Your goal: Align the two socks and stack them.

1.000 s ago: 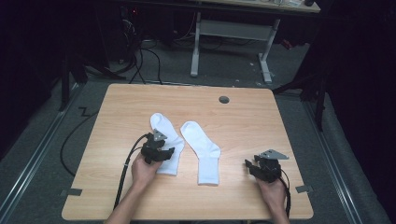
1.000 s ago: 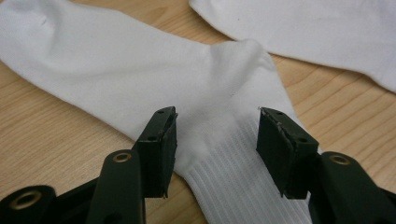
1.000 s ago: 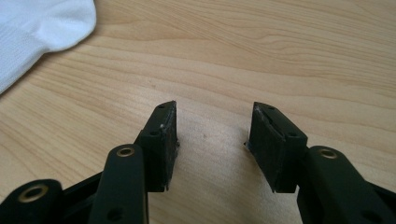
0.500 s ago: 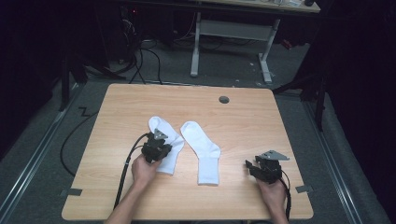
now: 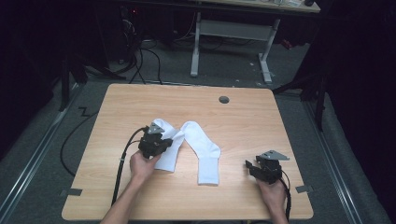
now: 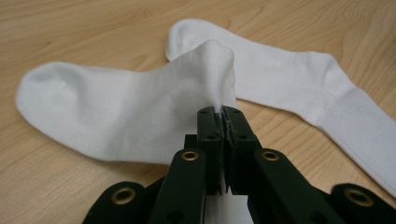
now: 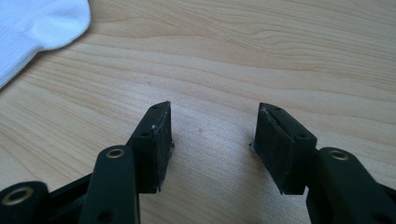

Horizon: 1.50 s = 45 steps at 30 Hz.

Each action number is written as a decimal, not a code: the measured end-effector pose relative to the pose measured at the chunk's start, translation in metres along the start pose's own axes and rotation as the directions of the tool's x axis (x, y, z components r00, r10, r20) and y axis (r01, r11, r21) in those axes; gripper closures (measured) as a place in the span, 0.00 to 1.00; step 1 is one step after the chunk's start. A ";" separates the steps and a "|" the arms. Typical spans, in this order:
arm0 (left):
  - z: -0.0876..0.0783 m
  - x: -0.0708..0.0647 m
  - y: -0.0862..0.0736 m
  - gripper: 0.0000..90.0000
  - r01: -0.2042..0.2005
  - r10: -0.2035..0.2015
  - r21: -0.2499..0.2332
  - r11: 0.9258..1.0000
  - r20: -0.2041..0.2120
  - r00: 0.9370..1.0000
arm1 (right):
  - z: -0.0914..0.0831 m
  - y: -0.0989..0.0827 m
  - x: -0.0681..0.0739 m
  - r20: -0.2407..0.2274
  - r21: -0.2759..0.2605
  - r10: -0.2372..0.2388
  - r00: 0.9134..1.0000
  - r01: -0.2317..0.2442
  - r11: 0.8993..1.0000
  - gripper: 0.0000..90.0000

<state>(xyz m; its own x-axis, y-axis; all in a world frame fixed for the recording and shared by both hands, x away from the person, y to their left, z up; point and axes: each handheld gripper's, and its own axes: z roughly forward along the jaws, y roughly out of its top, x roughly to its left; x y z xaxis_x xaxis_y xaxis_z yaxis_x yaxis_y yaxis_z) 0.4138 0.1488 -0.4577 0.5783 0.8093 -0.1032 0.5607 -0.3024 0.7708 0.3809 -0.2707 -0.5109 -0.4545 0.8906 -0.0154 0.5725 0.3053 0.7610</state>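
Wooden table — two white socks

Overhead light falls brightly on the wooden table while the floor around it sinks into near-black, the high view soft and grainy, and in both gripper views the black jaws blur at the bottom edge, with short, faint shadows.

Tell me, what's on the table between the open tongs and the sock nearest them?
Nothing: in the high view, bare wooden table separates the right tongs from the flat white sock.
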 end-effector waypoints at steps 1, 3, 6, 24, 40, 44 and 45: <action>-0.002 0.000 0.002 0.96 0.001 -0.001 -0.004 1.000 0.004 1.000 | 0.000 0.000 0.000 0.000 0.000 0.000 1.000 0.000 1.000 0.51; -0.005 0.001 0.006 0.96 0.018 -0.017 -0.019 1.000 0.019 1.000 | 0.000 0.000 0.000 -0.001 0.000 -0.001 1.000 0.001 1.000 0.51; -0.012 0.005 0.014 0.96 0.056 -0.055 -0.040 0.998 0.044 0.998 | 0.000 0.000 0.000 -0.002 0.000 -0.002 1.000 0.002 1.000 0.51; -0.038 0.010 0.055 0.96 0.088 -0.076 -0.138 0.986 0.086 0.993 | 0.000 -0.001 0.000 -0.002 0.001 -0.005 1.000 0.005 1.000 0.48; -0.040 0.015 0.082 0.96 0.112 -0.098 -0.170 0.979 0.090 0.991 | -0.001 -0.001 0.001 0.001 0.002 -0.003 1.000 0.003 1.000 0.48; -0.039 0.013 0.090 0.96 0.110 -0.095 -0.177 0.978 0.093 0.991 | -0.001 -0.001 0.001 0.001 0.002 -0.003 1.000 0.003 1.000 0.48; -0.038 0.012 0.092 0.96 0.108 -0.093 -0.179 0.978 0.092 0.991 | -0.001 -0.001 0.001 0.001 0.002 -0.003 1.000 0.003 1.000 0.48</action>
<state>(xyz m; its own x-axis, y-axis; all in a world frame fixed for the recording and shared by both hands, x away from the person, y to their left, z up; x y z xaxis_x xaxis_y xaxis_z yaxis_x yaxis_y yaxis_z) 0.4495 0.1500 -0.3643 0.5755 0.7843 -0.2316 0.5048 -0.1179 0.8551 0.3799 -0.2705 -0.5111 -0.4561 0.8898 -0.0182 0.5721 0.3088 0.7598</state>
